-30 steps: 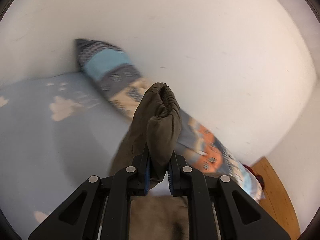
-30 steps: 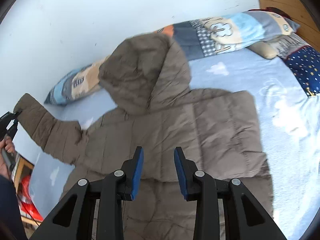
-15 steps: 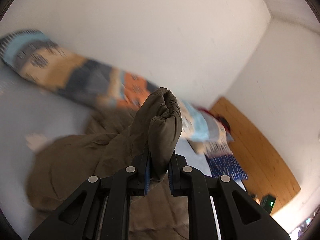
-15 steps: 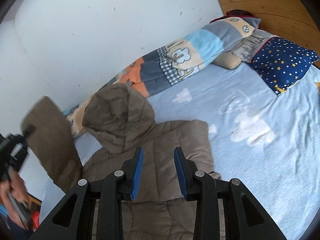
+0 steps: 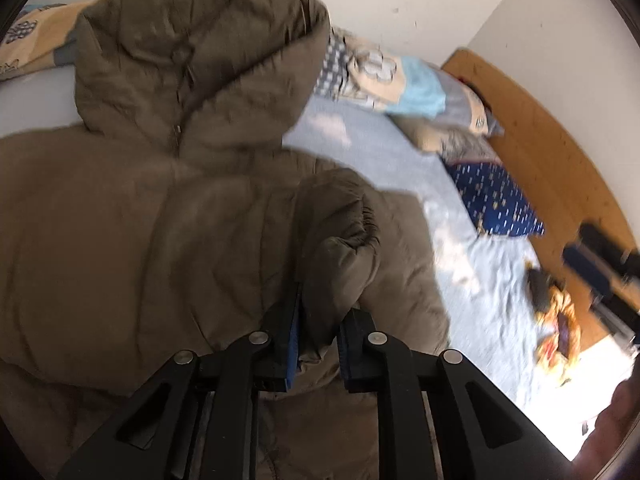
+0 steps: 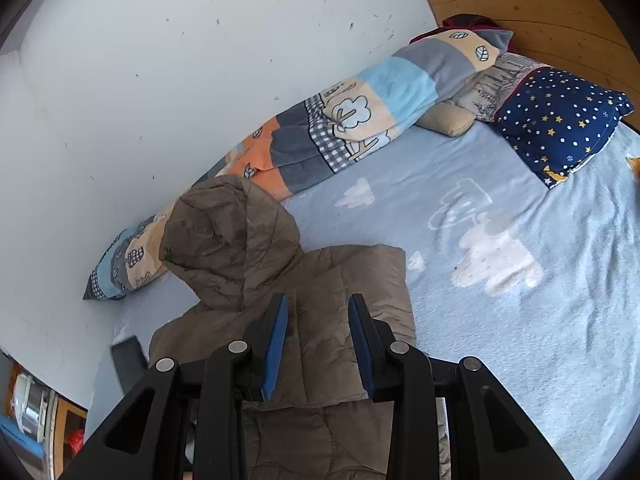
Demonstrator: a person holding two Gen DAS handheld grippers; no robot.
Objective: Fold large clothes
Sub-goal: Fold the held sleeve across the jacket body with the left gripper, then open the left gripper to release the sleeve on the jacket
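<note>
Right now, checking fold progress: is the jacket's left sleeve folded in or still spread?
Folded in: the left gripper holds the sleeve cuff over the jacket body.

- A brown hooded jacket [image 6: 288, 300] lies on a light blue bed [image 6: 520, 320], hood toward the far wall.
- The right gripper [image 6: 318, 340] hovers over it, blue-padded fingers [image 6: 276, 340] apart, holding nothing.
- A patchwork blanket roll [image 6: 340, 132] runs along the wall.
- A starry navy pillow [image 6: 560, 120] sits far right.
</note>
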